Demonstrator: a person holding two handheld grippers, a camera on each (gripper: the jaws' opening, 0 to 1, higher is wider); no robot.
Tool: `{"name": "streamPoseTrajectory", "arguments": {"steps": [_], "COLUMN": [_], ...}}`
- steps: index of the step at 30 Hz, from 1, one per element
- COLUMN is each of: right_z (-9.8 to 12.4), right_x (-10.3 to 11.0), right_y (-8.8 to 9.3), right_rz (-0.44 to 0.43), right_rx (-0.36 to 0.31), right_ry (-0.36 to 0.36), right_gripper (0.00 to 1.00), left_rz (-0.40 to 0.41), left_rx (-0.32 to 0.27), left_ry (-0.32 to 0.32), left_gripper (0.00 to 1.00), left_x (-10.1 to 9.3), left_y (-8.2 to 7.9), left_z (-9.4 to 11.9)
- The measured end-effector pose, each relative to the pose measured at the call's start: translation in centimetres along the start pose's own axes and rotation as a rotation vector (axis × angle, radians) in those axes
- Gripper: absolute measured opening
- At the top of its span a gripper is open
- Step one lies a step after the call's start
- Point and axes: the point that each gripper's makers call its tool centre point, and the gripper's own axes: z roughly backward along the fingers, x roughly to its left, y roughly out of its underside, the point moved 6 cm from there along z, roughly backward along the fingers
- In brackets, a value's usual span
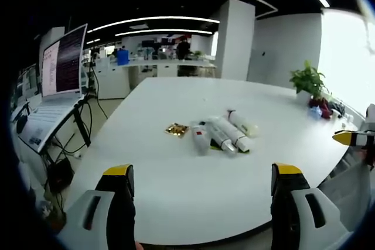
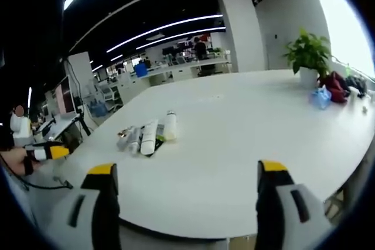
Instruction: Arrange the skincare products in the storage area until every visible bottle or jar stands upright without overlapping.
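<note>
Several white skincare tubes and bottles lie on their sides in a cluster [image 1: 221, 134] near the middle of the white table [image 1: 176, 185], and the same cluster [image 2: 146, 136] shows in the right gripper view. A small gold packet [image 1: 176, 129] lies just left of them. My left gripper [image 1: 202, 194] hangs open over the table's near edge, well short of the products. My right gripper [image 2: 184, 194] is open too, above the table edge and apart from the cluster. The other gripper's yellow tip [image 1: 350, 139] pokes in from the right.
A potted plant [image 1: 308, 80] [image 2: 307, 57] stands at the table's far side, with red and blue items [image 2: 328, 89] beside it. A laptop on a stand [image 1: 55, 86] sits left of the table. Counters and a pillar [image 1: 237, 39] are behind.
</note>
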Motion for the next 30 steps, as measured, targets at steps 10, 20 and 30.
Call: {"name": "streamPoseTrajectory", "arguments": {"steps": [10,20,30], "right_z": [-1.6,-4.4,-7.9], "right_x": [-0.2,-0.8,-0.7], "right_y": [-0.5,-1.6,-2.2], "right_rz": [0.024,0.123,0.24], "right_rx": [0.057,0.11,0.185], "right_ry": [-0.024,-0.087,-0.173], "right_gripper": [1.0,0.98,0.96], "left_rz": [-0.01,-0.018,-0.014], "left_rx": [0.008,0.01,0.003], "left_ry": [0.005,0.008,0.005], "left_gripper": [0.95,0.94,0.93], "left_x": [-0.1,-0.1,-0.1], "left_y": [0.1,0.2,0.1], "left_z": [-0.1,-0.2,-0.2]}}
